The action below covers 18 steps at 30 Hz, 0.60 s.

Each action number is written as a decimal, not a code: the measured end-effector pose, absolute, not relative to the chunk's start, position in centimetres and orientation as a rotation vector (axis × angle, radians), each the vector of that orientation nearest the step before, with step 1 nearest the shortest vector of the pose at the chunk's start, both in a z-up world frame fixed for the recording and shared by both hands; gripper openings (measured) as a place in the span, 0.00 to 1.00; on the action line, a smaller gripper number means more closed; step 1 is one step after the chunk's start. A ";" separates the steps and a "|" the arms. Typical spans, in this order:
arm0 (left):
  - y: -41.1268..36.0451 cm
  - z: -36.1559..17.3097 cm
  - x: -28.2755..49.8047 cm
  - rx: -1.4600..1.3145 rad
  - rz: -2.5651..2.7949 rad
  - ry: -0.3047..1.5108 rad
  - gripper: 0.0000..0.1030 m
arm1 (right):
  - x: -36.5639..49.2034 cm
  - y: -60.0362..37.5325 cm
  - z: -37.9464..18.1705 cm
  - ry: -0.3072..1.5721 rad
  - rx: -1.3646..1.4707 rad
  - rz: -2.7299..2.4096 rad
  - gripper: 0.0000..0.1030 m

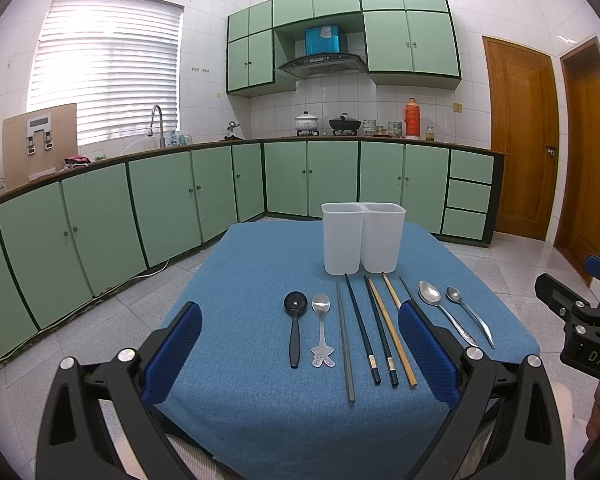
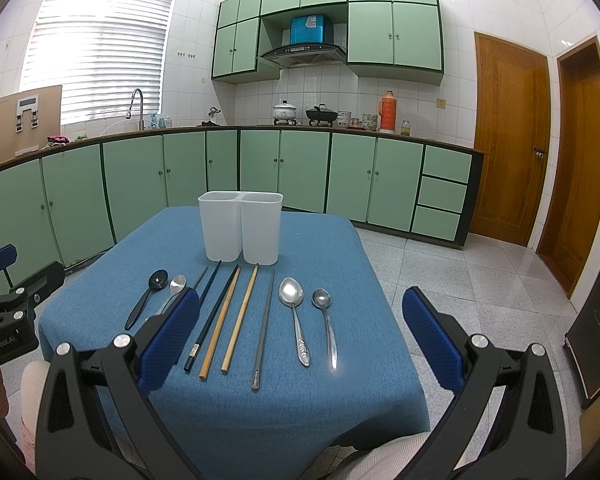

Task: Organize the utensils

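Left hand-held gripper (image 1: 300, 354), black frame with blue padded fingers (image 1: 175, 350), spread wide, nothing between the pads, hovering over the near edge of the worktop; right hand-held gripper (image 2: 300, 340), same build, also spread wide and empty, hovering alongside, its blue padded fingers (image 2: 432, 340) framing the row of utensils. Each gripper shows at the edge of the other's view. Worktop is a small table under a blue woven cloth (image 1: 260, 420). Utensils lie flat on it in one row, handles toward the grippers. From the left: black plastic round-bowled spoon (image 1: 295, 326); short steel spoon with a figure-shaped handle end (image 1: 322, 332) just beside it; grey metal chopstick (image 1: 345, 344); pair of dark chopsticks with pale bands near the handle end (image 1: 370, 332); two tan wooden chopsticks (image 2: 230, 322), slightly splayed; second grey metal chopstick (image 2: 265, 328), partly behind the left gripper's finger in the left view; large steel spoon with embossed handle (image 2: 294, 312); smaller plain steel spoon (image 2: 326, 320) at the far right. None appear to touch. Beyond the row, near the tips of the chopsticks, stands a white translucent plastic two-compartment utensil holder (image 1: 362, 238), upright, no utensils showing above its rim. Behind: green kitchen cabinets (image 1: 308, 178), tiled floor, brown wooden doors (image 2: 508, 136) to the right
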<state>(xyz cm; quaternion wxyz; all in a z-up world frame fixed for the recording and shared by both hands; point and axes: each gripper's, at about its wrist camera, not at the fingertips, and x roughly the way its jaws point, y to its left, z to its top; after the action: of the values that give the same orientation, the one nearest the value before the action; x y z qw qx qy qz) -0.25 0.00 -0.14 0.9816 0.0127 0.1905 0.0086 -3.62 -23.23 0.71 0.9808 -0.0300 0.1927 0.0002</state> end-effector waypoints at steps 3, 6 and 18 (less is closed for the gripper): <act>0.0 -0.1 -0.3 0.025 0.017 0.383 0.94 | -3.6 -23.2 0.7 0.388 -0.061 0.001 0.95; 0.0 -0.1 -0.2 0.026 0.017 0.384 0.94 | -3.6 -23.3 0.7 0.388 -0.061 0.000 0.95; 0.5 -0.3 0.0 0.022 0.020 0.391 0.94 | -3.5 -23.1 0.7 0.392 -0.064 -0.002 0.95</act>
<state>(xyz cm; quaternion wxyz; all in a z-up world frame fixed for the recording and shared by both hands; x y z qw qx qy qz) -0.03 0.55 -0.33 0.9809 0.0108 0.1942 0.0101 -3.49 -23.08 0.74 0.9804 -0.0316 0.1945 -0.0008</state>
